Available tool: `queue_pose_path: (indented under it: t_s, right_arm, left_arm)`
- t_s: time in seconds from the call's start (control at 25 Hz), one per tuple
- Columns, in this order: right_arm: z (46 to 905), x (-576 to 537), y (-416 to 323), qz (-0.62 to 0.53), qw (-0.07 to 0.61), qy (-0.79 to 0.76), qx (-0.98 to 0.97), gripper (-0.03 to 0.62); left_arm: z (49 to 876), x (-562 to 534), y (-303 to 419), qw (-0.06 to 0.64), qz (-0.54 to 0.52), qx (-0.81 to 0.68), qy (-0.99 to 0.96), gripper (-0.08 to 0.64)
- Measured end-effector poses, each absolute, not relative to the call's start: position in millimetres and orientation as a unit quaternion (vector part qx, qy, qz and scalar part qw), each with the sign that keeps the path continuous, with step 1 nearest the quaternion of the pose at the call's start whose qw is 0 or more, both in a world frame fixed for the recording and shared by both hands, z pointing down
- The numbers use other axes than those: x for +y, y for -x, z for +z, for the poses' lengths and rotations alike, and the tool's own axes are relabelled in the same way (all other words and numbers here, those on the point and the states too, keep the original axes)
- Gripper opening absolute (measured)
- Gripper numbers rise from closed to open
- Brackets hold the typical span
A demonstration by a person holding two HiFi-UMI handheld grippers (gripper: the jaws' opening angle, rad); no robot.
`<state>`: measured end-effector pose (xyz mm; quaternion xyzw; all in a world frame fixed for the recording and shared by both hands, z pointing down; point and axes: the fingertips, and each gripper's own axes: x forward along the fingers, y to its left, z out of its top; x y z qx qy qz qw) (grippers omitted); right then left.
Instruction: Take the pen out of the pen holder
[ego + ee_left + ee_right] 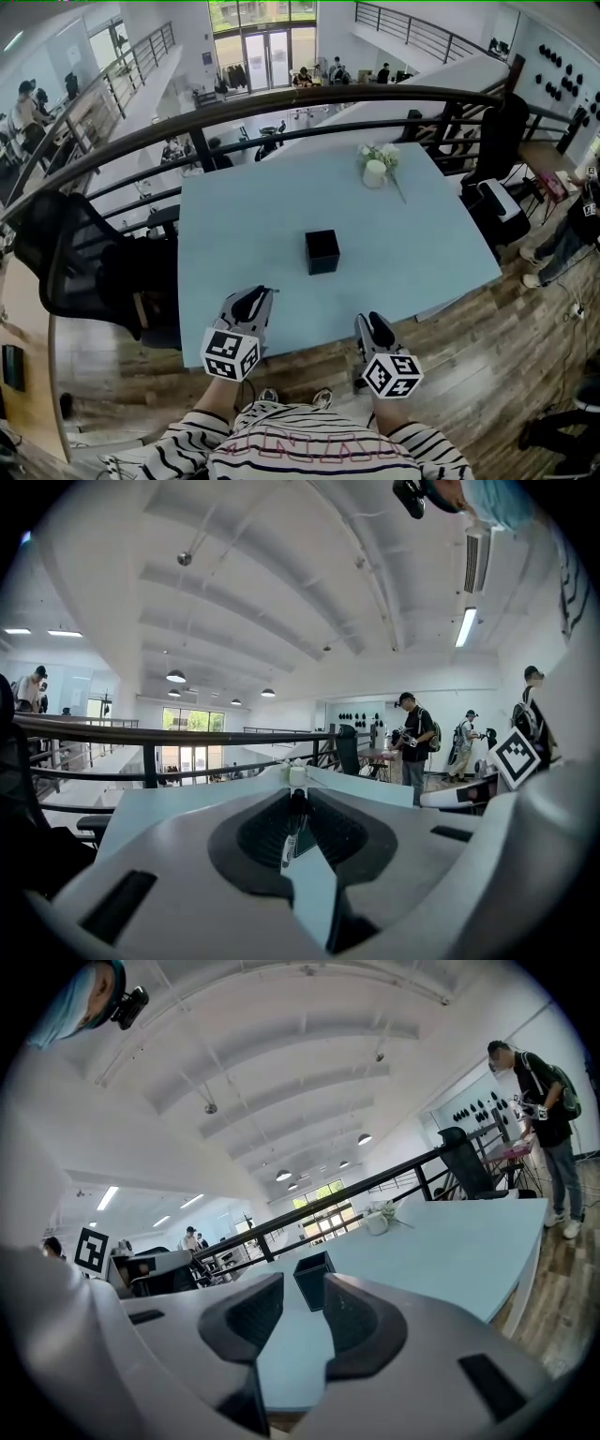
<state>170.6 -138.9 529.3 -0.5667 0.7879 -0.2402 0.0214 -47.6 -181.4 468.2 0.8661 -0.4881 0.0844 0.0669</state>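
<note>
Both arms reach out over the near edge of the table (225, 206), and both grippers tip down a little. The left gripper (253, 296) pinches the pen (290, 833), which seems to stand up between its jaws. The right gripper (374, 322) has its jaws apart, with nothing in them. The holder (322, 251) sits farther ahead.

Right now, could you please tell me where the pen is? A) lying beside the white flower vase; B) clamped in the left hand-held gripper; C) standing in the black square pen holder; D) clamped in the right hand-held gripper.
B: the left gripper view shows the slim dark pen pinched between the jaws of the left hand-held gripper, while nothing sticks out of the black square pen holder on the pale blue table.
</note>
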Motion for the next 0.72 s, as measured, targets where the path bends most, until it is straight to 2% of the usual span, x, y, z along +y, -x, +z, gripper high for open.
queue_pose_path:
  t_s: [0.24,0.48,0.72]
  right_arm:
    - [525.9,-139.6,-141.6,-0.239,0.019,0.567,0.788,0.135]
    - [526.0,-135.1,-109.5,-0.233,0.013,0.574,0.785,0.072]
    - [528.5,-128.9,-91.2,-0.232,0.008,0.58,0.781,0.051]
  left_arm:
    - [470.7,-176.0,74.6,0.074,0.089,-0.484,-0.868,0.071]
    - [477.1,-169.5,107.5,0.083,0.089,-0.482,-0.868,0.071]
    - [481.1,-164.2,127.5,0.085,0.088,-0.48,-0.869,0.071]
